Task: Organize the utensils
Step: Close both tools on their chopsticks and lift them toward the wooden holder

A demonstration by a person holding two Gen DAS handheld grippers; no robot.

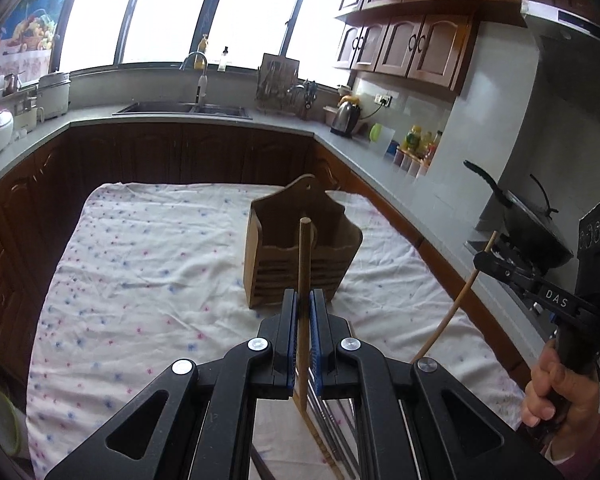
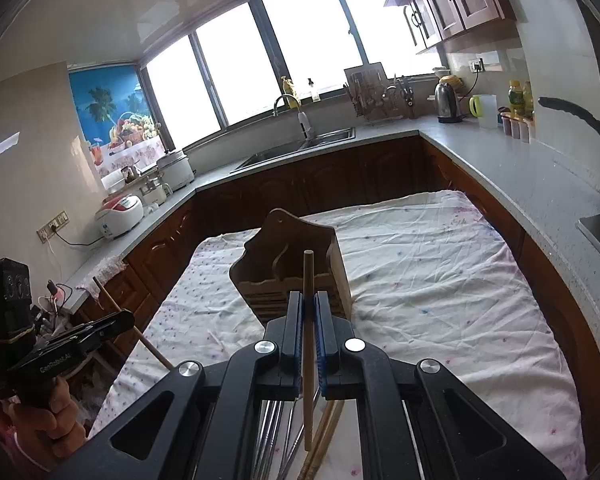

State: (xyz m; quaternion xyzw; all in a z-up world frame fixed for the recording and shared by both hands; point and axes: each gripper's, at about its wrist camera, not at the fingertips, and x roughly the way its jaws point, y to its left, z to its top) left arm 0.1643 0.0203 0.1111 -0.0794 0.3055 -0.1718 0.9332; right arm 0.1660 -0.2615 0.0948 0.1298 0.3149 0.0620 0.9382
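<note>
Left fingers (image 1: 304, 320) pinching upright chopstick (image 1: 303, 264), right fingers (image 2: 308, 320) pinching second chopstick (image 2: 308, 280), tips up

A white cloth (image 1: 160, 264) dotted with blue and pink flowers covers the table; the slatted wooden holder (image 1: 300, 256) is brown.

The brown slotted wooden utensil holder (image 1: 300, 248) looks matt, the pale wooden chopstick (image 1: 304, 264) smooth (unvarnished, seemingly); the white star-printed cotton cloth (image 1: 148, 248) lies wrinkled.
</note>
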